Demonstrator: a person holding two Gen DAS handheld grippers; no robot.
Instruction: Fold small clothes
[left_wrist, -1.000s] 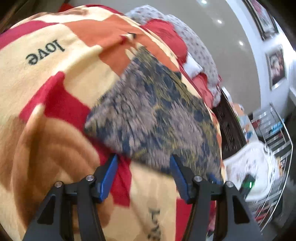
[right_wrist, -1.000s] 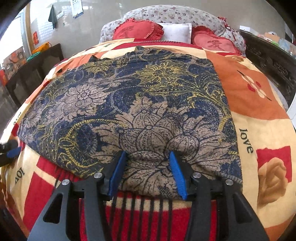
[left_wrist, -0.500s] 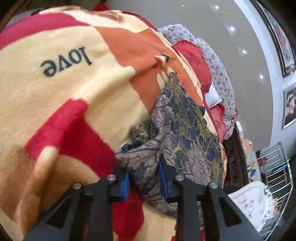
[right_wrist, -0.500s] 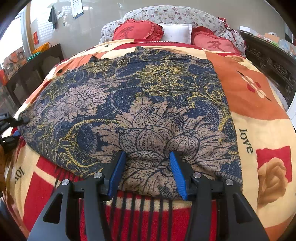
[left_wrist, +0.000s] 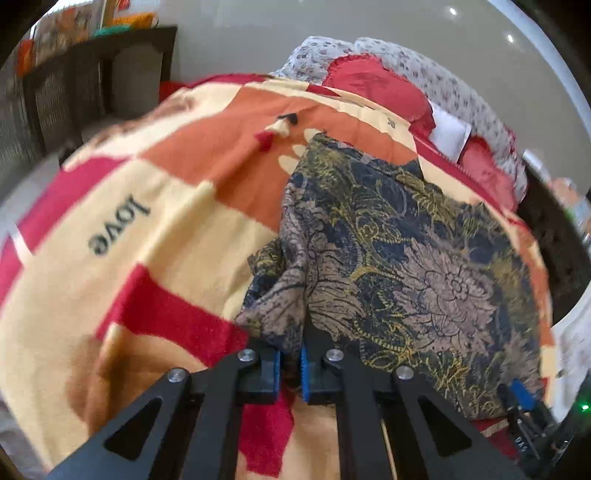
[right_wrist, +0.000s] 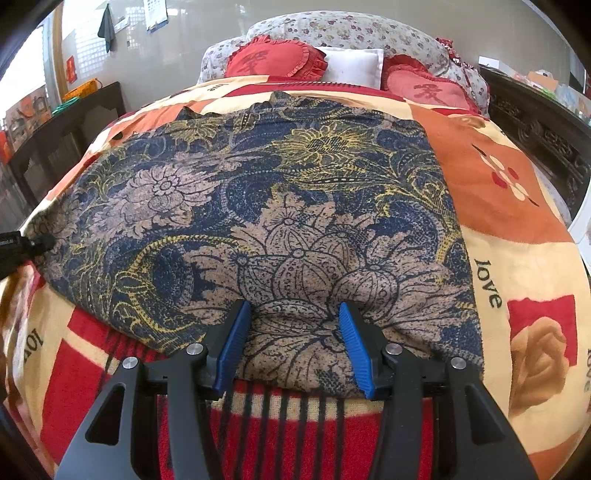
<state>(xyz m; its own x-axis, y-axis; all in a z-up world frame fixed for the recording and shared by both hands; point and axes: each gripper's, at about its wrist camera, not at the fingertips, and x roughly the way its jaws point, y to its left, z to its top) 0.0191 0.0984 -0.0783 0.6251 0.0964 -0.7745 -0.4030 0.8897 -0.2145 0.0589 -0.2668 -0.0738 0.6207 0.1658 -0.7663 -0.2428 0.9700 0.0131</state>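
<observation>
The dark blue and beige floral garment (right_wrist: 258, 206) lies flat on the red, orange and cream blanket (right_wrist: 517, 258) of the bed, its left corner pinched in the closed left gripper (left_wrist: 291, 363), while the open right gripper (right_wrist: 293, 343) straddles its near hem.

navy-tan floral garment (right_wrist: 280, 206), red-orange-cream patchwork blanket (right_wrist: 517, 236)

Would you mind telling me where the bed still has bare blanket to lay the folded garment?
Bare blanket lies right of the floral garment, around the "love" lettering, and left of it in the left wrist view. The head end is crowded with red pillows.
</observation>
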